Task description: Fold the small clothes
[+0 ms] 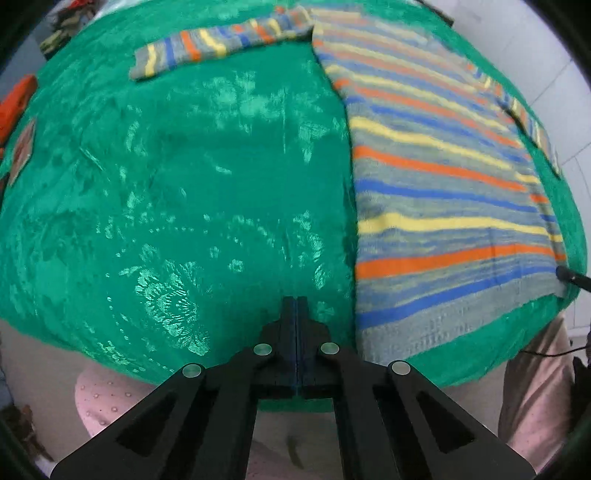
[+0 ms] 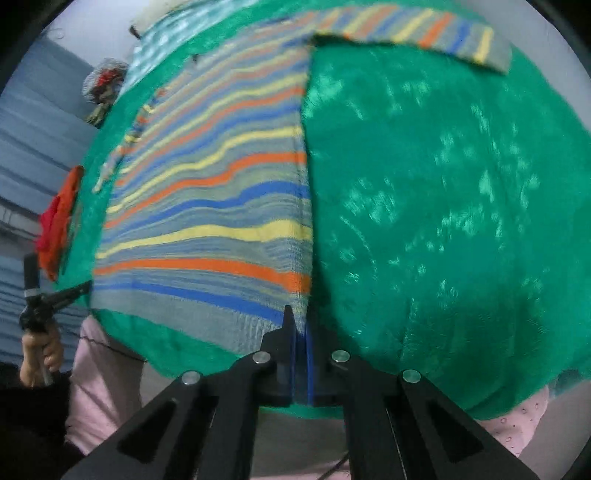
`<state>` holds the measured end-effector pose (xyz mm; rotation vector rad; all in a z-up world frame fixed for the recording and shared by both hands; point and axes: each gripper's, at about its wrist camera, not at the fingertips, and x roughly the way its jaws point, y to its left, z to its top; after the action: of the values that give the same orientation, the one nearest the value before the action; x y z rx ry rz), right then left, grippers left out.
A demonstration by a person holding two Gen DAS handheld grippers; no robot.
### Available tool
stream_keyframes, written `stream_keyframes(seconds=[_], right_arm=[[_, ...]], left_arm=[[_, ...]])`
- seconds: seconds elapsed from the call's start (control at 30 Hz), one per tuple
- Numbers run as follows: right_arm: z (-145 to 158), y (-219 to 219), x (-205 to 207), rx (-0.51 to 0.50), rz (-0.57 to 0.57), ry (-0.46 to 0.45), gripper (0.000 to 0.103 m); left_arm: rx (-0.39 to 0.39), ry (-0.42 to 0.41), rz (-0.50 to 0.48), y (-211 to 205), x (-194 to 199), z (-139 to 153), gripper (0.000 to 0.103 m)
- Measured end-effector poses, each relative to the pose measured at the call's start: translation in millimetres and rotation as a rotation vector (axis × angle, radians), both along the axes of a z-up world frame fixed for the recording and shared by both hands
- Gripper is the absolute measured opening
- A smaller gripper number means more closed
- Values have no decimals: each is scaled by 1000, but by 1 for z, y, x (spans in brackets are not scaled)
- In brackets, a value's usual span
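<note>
A striped knit sweater (image 1: 436, 177) in grey, blue, yellow and orange lies flat on a green cloth (image 1: 184, 184). One sleeve (image 1: 221, 44) stretches out to the left at the far end. My left gripper (image 1: 296, 301) is shut and empty over the green cloth, left of the sweater's hem. In the right wrist view the sweater (image 2: 214, 206) lies at left with its other sleeve (image 2: 424, 29) stretched right at the top. My right gripper (image 2: 299, 314) is shut at the sweater's near right hem corner; whether it pinches the fabric is unclear.
The green cloth (image 2: 443, 221) covers a table whose near edge curves just ahead of both grippers. Red fabric (image 2: 59, 218) lies at the cloth's left edge. The left gripper (image 2: 55, 295) and the hand holding it show at far left. Pink clothing (image 2: 103, 369) is below the edge.
</note>
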<state>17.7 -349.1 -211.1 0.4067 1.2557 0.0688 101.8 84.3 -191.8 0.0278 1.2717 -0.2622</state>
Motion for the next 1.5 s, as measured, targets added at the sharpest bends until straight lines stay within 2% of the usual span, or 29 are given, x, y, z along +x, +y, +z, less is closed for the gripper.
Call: stream_keyframes(seconds=[0.03,0.1,0.13,0.17,0.2,0.23,0.27,0.3,0.33,0.37,0.43,0.47,0.5,0.53,0.63,0.7,0.77,0.83,0.9,1.0,1.07,1.1,1.17,1.2,1.27,1.33,1.43,1.5], right_arm=[[-3,0,0,8,-13,-9,4],[0,-2,1,19,-35,-41,6],[2,-2,1,27,-52,-58,9],[2,-2,1,39,-66,-63,19],[2,-3,2,50,-74,-63,24],[2,-3,3,69,-76,-63,30],[2,1,6,84,-71,-63,30],[2,2,7,97,-64,-64,30],[4,5,8,95,-47,-66,30],[5,5,6,90,-31,-65,31],[-1,12,10,80,5,-38,31],[-6,17,11,74,26,-18,10],[-9,23,14,40,46,-5,6],[-7,25,15,6,51,-3,6],[16,25,11,22,17,-27,5],[25,27,6,16,26,-24,5],[15,31,4,10,39,21,5],[-8,35,4,-28,49,74,5],[-19,32,1,-22,30,74,5],[-20,32,5,-22,9,66,5],[-16,32,4,-34,21,59,9],[-13,33,4,-37,30,54,14],[-5,34,-3,-37,30,57,52],[0,34,-7,-43,26,44,57],[20,34,-16,-95,21,-14,58],[31,35,-21,-135,36,-40,58],[41,39,-18,-154,47,-73,58],[41,43,-12,-153,46,-71,58]], left_arm=[[-51,-7,10,10,-7,5,5],[-221,2,36,21,-10,13,43],[-249,-3,41,24,-10,15,75],[-268,-31,49,22,-14,17,78],[-270,-33,38,15,-16,16,77],[-255,5,11,5,-15,10,69],[-251,28,-1,5,-16,6,49],[-232,72,-15,-7,-14,-6,42],[-220,87,-18,-7,-9,-10,26],[-201,89,-19,-13,-7,-14,3],[-173,95,-27,-26,-8,-16,3],[-159,90,-39,-29,-5,-14,3],[-139,72,-60,-28,-7,-5,3],[-126,62,-70,-27,-6,1,3],[-72,41,-94,-5,-12,17,2],[-46,62,-85,3,-16,7,2],[-17,85,-89,1,-15,-7,2],[26,72,-104,-6,-18,-17,3],[21,74,-80,-6,-16,-18,3],[35,73,-74,-10,-14,-21,7],[28,62,-75,-8,-15,-15,17],[4,62,-58,0,-14,-7,22],[-18,18,-8,20,-5,12,57],[-39,-42,36,38,6,27,63],[-70,-151,146,80,49,52,76],[-109,-214,257,120,102,61,84],[-155,-209,386,159,183,49,83],[-218,-144,418,170,242,27,83]])
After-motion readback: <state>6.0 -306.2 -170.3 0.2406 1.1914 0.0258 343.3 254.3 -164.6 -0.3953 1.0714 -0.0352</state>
